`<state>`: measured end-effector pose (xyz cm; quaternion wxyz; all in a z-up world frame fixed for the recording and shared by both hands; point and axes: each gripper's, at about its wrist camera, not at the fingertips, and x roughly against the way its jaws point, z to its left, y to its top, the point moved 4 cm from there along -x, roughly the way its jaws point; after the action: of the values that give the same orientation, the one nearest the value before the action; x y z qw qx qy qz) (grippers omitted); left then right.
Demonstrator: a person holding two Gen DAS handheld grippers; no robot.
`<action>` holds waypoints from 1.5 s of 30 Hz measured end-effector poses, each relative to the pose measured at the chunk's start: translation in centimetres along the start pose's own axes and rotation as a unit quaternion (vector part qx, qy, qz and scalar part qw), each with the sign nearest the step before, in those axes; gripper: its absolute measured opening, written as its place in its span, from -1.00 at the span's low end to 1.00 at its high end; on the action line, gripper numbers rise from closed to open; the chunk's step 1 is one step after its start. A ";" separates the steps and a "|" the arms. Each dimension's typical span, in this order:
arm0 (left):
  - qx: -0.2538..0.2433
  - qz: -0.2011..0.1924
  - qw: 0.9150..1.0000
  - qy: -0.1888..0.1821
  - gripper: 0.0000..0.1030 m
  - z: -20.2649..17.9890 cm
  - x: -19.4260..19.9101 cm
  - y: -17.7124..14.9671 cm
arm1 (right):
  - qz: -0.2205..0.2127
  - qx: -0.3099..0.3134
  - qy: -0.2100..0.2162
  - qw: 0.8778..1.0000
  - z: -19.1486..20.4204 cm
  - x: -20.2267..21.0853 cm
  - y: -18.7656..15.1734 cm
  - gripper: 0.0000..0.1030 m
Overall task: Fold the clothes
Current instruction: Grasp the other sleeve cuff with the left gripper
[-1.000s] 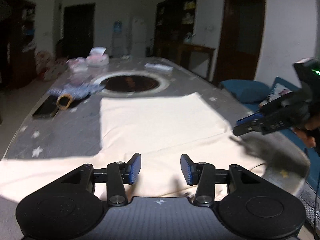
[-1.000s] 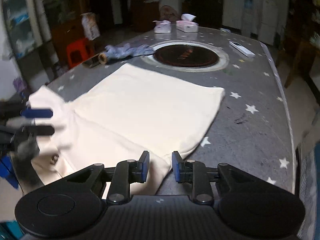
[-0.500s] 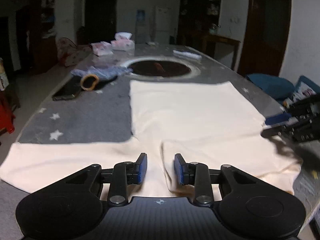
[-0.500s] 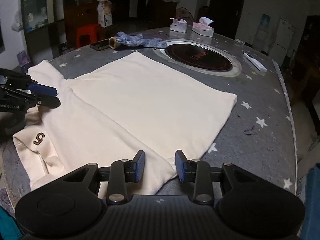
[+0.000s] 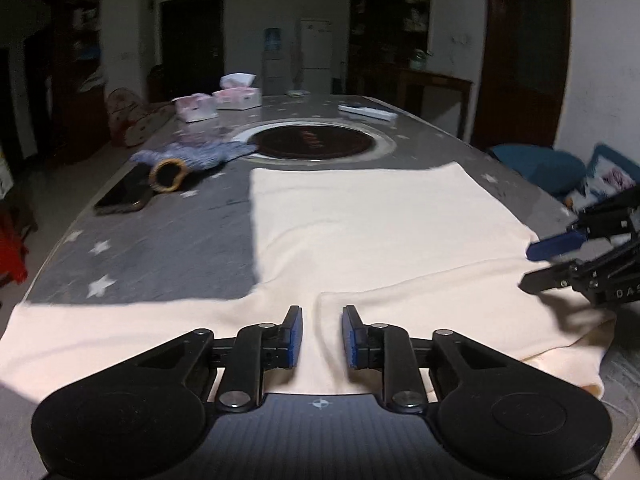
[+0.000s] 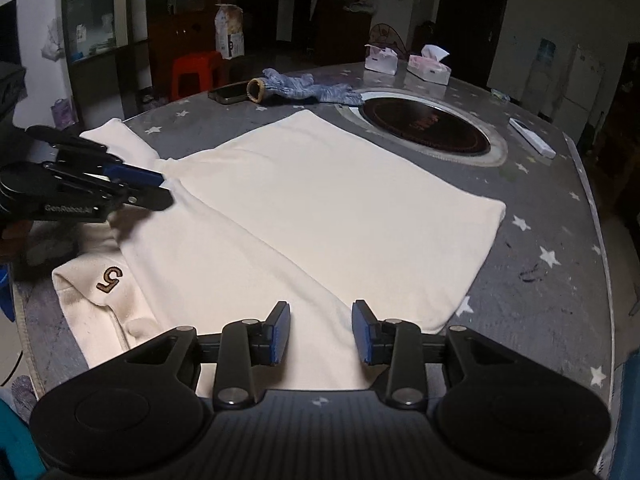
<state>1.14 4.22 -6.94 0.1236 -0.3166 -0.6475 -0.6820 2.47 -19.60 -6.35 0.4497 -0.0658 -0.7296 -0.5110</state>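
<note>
A cream long-sleeved top (image 5: 372, 232) lies flat on the grey star-patterned table (image 5: 160, 248); it also shows in the right wrist view (image 6: 320, 208) with a small "5" mark (image 6: 109, 280) near its collar end. One sleeve is folded across the body, the other (image 5: 100, 332) stretches left. My left gripper (image 5: 320, 336) is open and empty just above the cloth near the sleeve's fold edge. My right gripper (image 6: 320, 332) is open and empty over the folded sleeve's near edge. Each gripper shows in the other's view, the left (image 6: 132, 188) and the right (image 5: 560, 256).
A round dark hotplate (image 5: 312, 146) is set in the table's middle. A phone (image 5: 124, 196), a blue glove with a tan cuff (image 5: 188, 160), tissue boxes (image 5: 236, 98) and a remote (image 5: 368, 111) lie beyond the top. A red stool (image 6: 196, 76) stands by the table.
The right sleeve now lies folded across the body. Both grippers have let go and drawn back over the cloth; the right gripper's jaws have opened wider, the left's have narrowed.
</note>
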 end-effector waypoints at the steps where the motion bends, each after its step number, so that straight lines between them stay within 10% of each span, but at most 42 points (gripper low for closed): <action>1: 0.010 -0.004 1.000 0.004 -0.50 0.6 0.5 -0.2 | -0.001 -0.001 0.001 1.000 0.0 0.0 0.0 -0.33; 8: 0.089 -0.027 0.989 0.114 -0.48 6.5 3.9 -1.5 | -0.010 0.009 0.003 1.000 0.8 0.5 0.4 -0.24; 14: 0.178 -0.036 0.955 0.236 -0.29 13.2 5.5 -2.3 | -0.015 0.011 0.009 1.000 1.4 1.0 0.5 -0.18; 24: 0.235 -0.021 0.930 0.283 -0.29 17.8 5.0 -3.6 | -0.020 0.015 0.011 1.000 2.1 1.7 0.4 -0.09; 35: 0.256 -0.051 0.935 0.241 -0.86 18.1 5.2 -2.4 | -0.031 0.006 0.008 0.999 2.1 2.6 0.2 -0.08; 45: 0.208 -0.132 0.966 0.071 -0.89 9.7 7.5 5.3 | -0.047 -0.015 0.005 0.999 1.5 3.9 -0.4 -0.08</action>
<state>1.03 14.63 1.39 0.1417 -0.1463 -0.8010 -0.5630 -0.93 -20.00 -3.96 0.4277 -0.0357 -0.7216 -0.5432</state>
